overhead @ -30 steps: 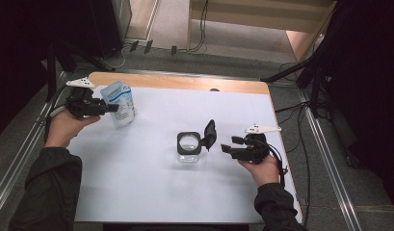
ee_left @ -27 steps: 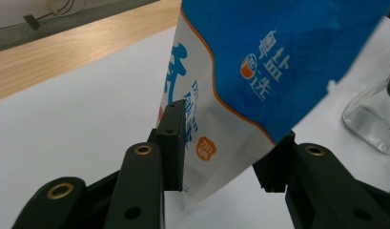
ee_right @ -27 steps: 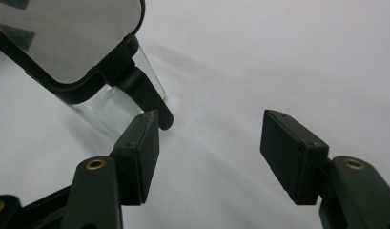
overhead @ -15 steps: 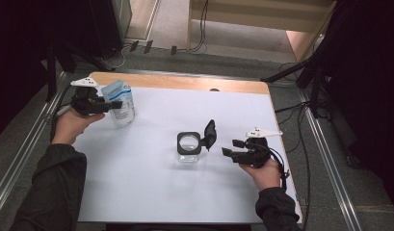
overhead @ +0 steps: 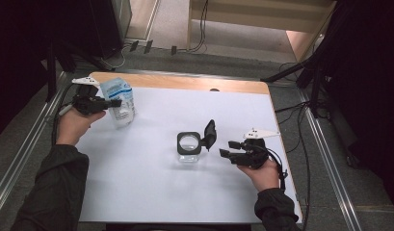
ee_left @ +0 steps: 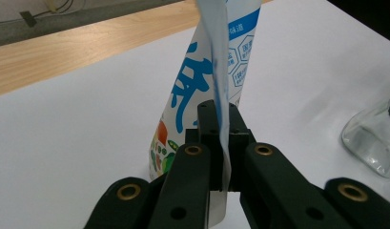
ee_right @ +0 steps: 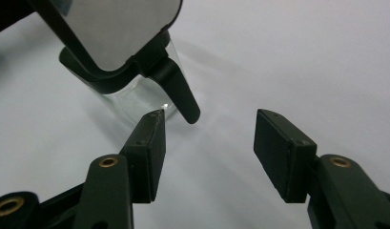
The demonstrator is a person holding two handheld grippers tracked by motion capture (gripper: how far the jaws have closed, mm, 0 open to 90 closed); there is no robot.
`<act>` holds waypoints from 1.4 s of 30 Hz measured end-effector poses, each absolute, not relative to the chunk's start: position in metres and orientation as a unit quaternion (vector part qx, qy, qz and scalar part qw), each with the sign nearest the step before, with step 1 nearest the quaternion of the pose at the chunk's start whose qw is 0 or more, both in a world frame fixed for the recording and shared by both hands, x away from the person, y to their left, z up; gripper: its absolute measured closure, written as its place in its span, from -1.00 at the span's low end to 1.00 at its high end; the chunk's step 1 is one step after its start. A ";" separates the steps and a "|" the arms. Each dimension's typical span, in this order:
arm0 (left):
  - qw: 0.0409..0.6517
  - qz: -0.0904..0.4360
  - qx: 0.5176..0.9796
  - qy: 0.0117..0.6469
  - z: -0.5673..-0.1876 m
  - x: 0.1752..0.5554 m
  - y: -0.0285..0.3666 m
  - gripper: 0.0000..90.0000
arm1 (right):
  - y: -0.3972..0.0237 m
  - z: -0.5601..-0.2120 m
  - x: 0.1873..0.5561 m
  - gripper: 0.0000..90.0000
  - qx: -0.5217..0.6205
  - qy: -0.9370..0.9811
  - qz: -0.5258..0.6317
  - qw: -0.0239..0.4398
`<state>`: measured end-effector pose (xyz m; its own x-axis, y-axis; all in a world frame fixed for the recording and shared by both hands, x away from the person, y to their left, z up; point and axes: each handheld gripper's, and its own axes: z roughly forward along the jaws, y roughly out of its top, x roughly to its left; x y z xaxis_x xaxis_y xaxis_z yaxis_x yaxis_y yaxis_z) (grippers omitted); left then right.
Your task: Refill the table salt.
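A blue-and-white printed pouch (overhead: 118, 100) stands upright at the far left of the white table. My left gripper (overhead: 110, 103) is shut on the pouch's thin side seam (ee_left: 220, 95), which is pinched between its pads. A small clear glass jar (overhead: 188, 144) with a black square rim sits mid-table, its hinged black lid (overhead: 210, 133) flipped up on the right side. My right gripper (overhead: 225, 153) lies just right of the jar and points at it. In the right gripper view its jaws (ee_right: 207, 143) have just been closing with nothing between them, still apart, and the jar (ee_right: 135, 98) and its lid tab (ee_right: 180, 93) lie just ahead.
The white sheet (overhead: 151, 192) covers the table, with a wooden strip (overhead: 185, 83) along the far edge. Metal rails run along both sides. Cables trail on the floor beyond the table. The jar's glass (ee_left: 374, 138) shows at the right edge of the left gripper view.
The left gripper's jaws have closed onto the pouch's seam. The right gripper's jaws have narrowed slightly. Both hands have hardly moved.
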<state>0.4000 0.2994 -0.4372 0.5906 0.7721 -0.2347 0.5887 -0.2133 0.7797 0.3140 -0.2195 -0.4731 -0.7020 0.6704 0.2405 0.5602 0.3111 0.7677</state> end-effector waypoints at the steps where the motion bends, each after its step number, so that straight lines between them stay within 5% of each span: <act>1: 0.448 0.102 0.772 0.438 -0.437 0.400 0.299 1.00 | -0.219 -0.472 0.312 0.01 0.380 0.807 0.448 0.059; 42: 0.467 0.049 0.779 0.416 -0.374 0.337 0.254 1.00 | -0.125 -0.459 0.250 0.19 0.231 0.849 0.475 0.025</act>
<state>0.3371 0.2542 -0.3737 0.6499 0.6932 -0.3116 0.6016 -0.2186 0.7683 0.2503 -0.1250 -0.4587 -0.8924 0.4153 0.1765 0.3678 0.4428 0.8177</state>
